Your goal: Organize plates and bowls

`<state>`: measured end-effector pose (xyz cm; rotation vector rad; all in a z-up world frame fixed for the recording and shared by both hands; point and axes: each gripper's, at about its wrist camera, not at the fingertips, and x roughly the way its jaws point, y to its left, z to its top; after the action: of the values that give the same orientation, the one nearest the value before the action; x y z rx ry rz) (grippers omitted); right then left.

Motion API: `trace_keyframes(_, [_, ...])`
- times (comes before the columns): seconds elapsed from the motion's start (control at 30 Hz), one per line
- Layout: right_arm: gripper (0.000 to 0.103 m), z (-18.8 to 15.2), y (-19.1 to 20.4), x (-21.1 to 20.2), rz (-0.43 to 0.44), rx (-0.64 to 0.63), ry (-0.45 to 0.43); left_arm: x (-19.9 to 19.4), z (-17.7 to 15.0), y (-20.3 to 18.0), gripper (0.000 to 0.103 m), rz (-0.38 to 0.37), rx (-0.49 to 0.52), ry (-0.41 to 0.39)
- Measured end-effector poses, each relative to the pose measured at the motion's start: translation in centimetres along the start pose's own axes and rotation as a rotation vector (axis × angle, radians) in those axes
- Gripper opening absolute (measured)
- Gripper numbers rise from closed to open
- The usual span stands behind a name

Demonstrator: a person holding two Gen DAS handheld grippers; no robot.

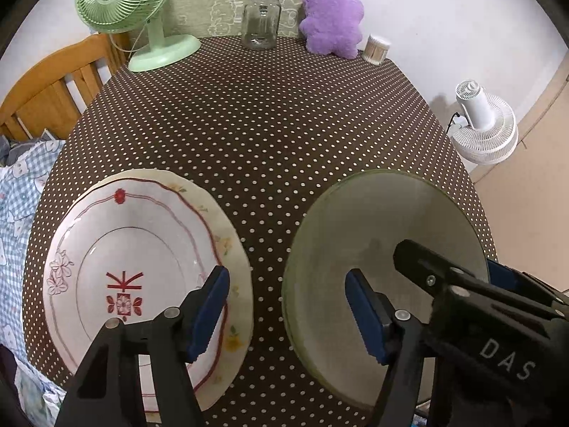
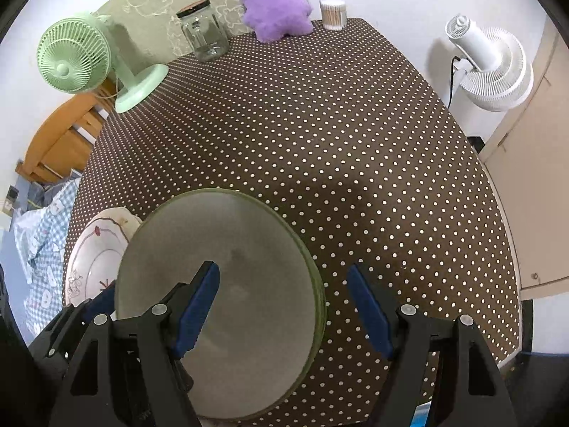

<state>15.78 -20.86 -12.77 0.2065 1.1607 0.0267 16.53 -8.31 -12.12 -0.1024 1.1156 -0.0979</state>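
Note:
A white bowl with red markings (image 1: 142,259) sits on a cream flowered plate (image 1: 233,249) at the table's near left. A grey-green plate (image 1: 373,242) lies at the near right; it also shows in the right wrist view (image 2: 242,249). My left gripper (image 1: 288,313) is open, its left finger over the bowl's right rim, its right finger over the green plate's left part. My right gripper (image 2: 284,306) is open, straddling the green plate's right edge, and its body (image 1: 498,320) shows in the left wrist view. The white bowl (image 2: 96,259) peeks out left of the green plate.
A brown dotted tablecloth (image 1: 266,124) covers the table. At the back stand a green fan (image 1: 121,3), a glass jar (image 1: 261,17), a purple plush (image 1: 332,17) and a cotton-swab tub (image 1: 377,48). A wooden chair (image 1: 53,89) is left, a white fan (image 1: 483,121) right.

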Motion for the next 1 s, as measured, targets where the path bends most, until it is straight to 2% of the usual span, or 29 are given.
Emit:
trace_keyframes(0.07, [0.077,0.1,-0.2,0.3,0.002,0.001,0.01,0.2,0.0,-0.3,0.068,0.013,0.014,-0.002])
trace_keyframes(0.33, [0.077,0.2,-0.2,1.7,0.026,-0.019,0.058,1.5,0.0,-1.0,0.058,-0.018,0.029,0.052])
trace_keyframes(0.43, [0.077,0.2,-0.1,2.2,0.024,-0.02,0.076,2.1,-0.1,-0.8,0.059,-0.035,0.015,0.078])
trace_keyframes(0.6, [0.076,0.0,-0.3,2.5,0.025,-0.001,0.085,2.0,-0.1,-1.2,0.059,-0.029,0.028,0.072])
trace_keyframes(0.67, [0.072,0.0,-0.4,2.7,0.032,0.009,0.091,2.1,0.0,-1.6,0.059,-0.023,0.046,0.069])
trace_keyframes(0.73, [0.063,0.1,-0.5,2.8,0.045,0.018,0.099,2.0,0.1,-1.9,0.058,-0.013,0.068,0.066])
trace_keyframes(0.83, [0.052,0.2,-0.3,3.0,0.057,0.002,0.116,2.3,0.1,-2.0,0.055,-0.063,0.062,0.081])
trace_keyframes(1.0, [0.051,0.3,0.0,3.1,0.057,-0.01,0.126,2.5,0.4,-2.3,0.054,-0.084,0.056,0.096])
